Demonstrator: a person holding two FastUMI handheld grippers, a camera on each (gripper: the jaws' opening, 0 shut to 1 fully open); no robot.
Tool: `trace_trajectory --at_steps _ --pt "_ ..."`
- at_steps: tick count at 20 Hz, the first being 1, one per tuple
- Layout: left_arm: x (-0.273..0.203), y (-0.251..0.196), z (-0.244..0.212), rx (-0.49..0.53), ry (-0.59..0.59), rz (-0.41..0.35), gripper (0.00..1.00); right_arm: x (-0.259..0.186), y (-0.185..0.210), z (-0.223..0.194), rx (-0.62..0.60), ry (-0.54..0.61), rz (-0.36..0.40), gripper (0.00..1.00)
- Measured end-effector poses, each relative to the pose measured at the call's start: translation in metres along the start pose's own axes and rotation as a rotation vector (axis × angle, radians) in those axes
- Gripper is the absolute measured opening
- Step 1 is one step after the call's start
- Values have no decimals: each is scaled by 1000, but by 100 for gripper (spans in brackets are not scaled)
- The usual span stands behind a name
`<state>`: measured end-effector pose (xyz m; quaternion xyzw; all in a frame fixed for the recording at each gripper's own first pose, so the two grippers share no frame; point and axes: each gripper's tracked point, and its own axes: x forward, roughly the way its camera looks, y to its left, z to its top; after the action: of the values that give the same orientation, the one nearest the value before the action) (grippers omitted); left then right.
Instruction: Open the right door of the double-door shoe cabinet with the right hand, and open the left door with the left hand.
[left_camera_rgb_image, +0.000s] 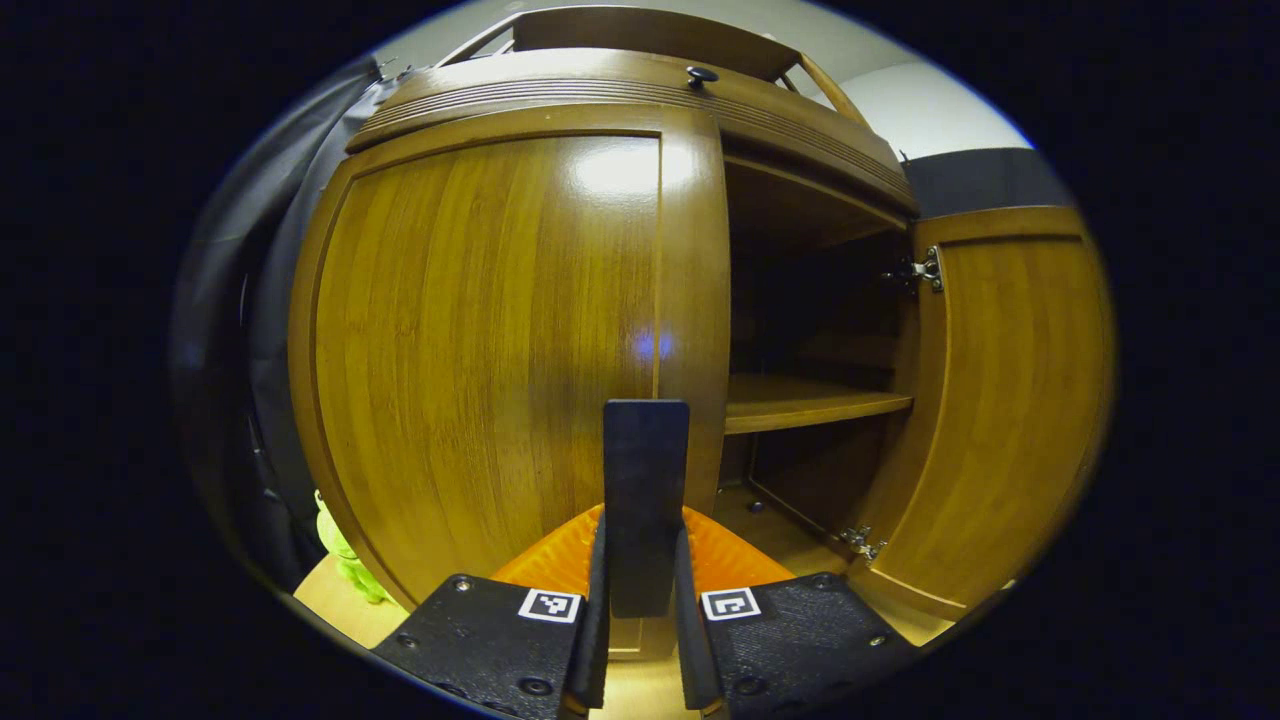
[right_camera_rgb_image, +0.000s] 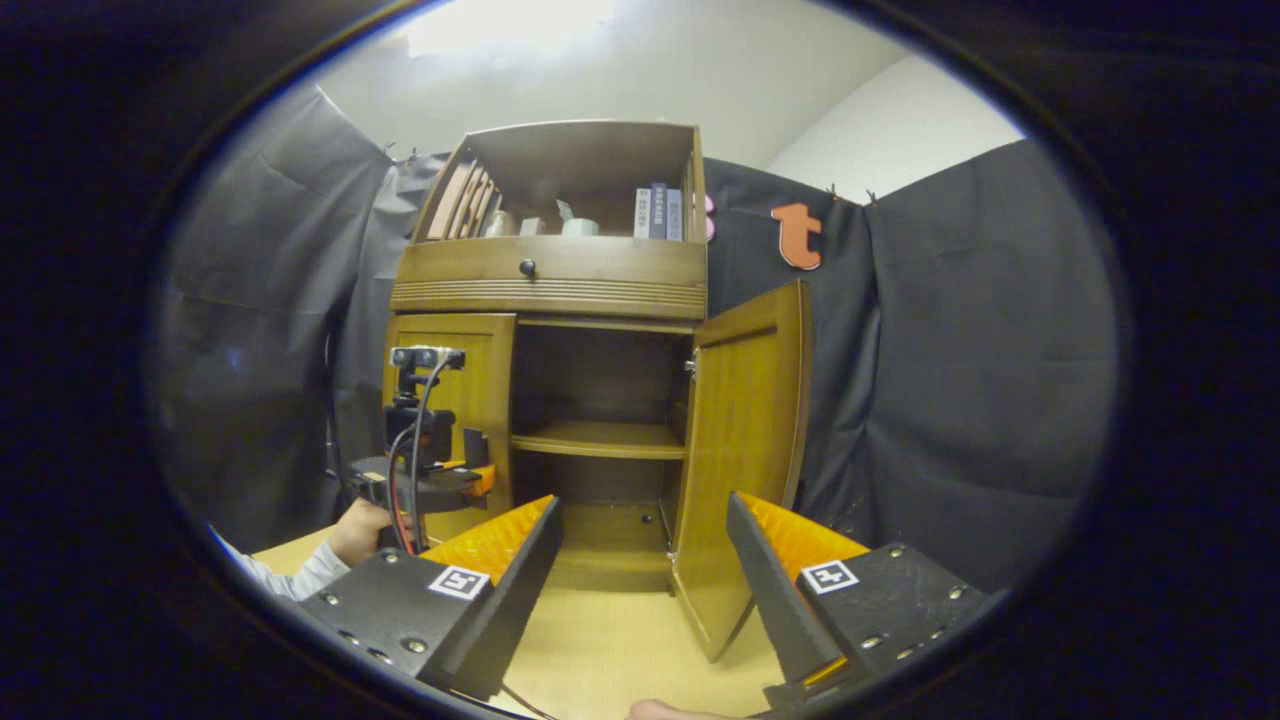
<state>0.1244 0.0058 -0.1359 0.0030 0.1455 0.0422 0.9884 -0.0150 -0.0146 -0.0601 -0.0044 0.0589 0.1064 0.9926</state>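
my left tool (left_camera_rgb_image: 645, 600) is clamped on the left door (left_camera_rgb_image: 480, 340) handle (left_camera_rgb_image: 645, 490); i'd swing it outward gently. right tool (right_camera_rgb_image: 640, 590) apart, right door (right_camera_rgb_image: 740, 440) open.

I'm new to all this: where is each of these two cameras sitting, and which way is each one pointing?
Left gripper view: rides on the left gripper, close up against the closed left door; its own fingers show at the bottom.
Right gripper view: rides on the right gripper, farther back, facing the whole cabinet; it also catches the left gripper and a hand.
Shared: the open right door and the shelf.
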Motion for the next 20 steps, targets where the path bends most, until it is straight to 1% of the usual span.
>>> trace_trajectory --at_steps 1,2,4,7,9,11,12,13,14,15,17,18,19,20 --pt "-4 0 0 11 2 -11 30 -4 2 -3 1 8 -9 100" --pt "-9 1 -1 16 6 -19 30 -9 4 -2 10 7 -17 94" --pt "-16 0 -1 19 14 -28 30 -17 8 -4 34 14 -21 100" --pt "-29 1 -4 24 40 -32 30 -29 4 -3 45 3 -38 98" --pt "-47 5 -4 20 47 -38 30 -38 6 1 73 -7 -29 94" --pt "-58 8 -4 19 46 -42 30 -47 2 7 77 -27 -35 100" --pt "-65 10 -5 24 43 -44 30 -51 -1 11 69 -38 -42 94" --pt "-74 12 -4 28 40 -44 30 -55 -3 14 65 -51 -53 98" --pt "-82 14 -4 34 38 -46 30 -60 -6 20 66 -72 -61 94" --pt "-90 18 -4 38 34 -49 30 -65 -7 25 69 -91 -60 100" --pt "-106 24 -2 45 23 -59 29 -69 -4 29 68 -105 -54 100" --pt "-113 27 -3 48 20 -64 30 -70 -5 29 63 -106 -57 94" --pt "-120 31 -4 48 19 -67 29 -71 -6 27 58 -100 -58 98" --pt "-126 35 -3 46 13 -69 30 -70 -5 25 57 -94 -56 98"
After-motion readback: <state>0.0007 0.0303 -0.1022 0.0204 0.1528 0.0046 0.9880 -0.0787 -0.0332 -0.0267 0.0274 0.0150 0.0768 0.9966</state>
